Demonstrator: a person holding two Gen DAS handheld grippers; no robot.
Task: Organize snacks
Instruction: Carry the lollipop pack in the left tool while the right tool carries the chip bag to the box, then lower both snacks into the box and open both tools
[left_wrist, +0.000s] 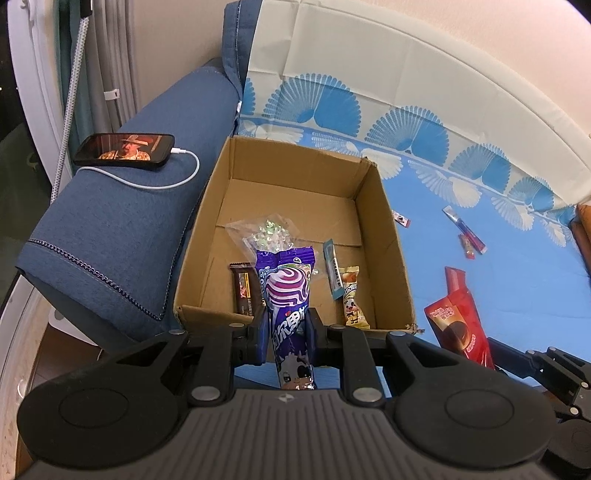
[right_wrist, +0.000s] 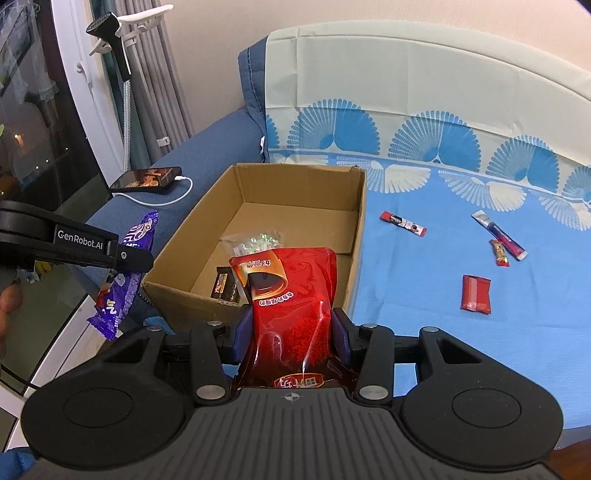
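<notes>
An open cardboard box stands on the blue sheet beside the sofa arm. My left gripper is shut on a purple snack pack and holds it over the box's near edge; the pack also shows in the right wrist view. My right gripper is shut on a red snack bag, just before the box's near wall; the bag shows in the left wrist view. Inside the box lie a clear candy bag, a dark bar, a teal stick and a yellow pack.
Loose snacks lie on the sheet right of the box: a red-black stick, a white-red stick, a small orange bar, a red packet. A phone with a cable rests on the blue sofa arm.
</notes>
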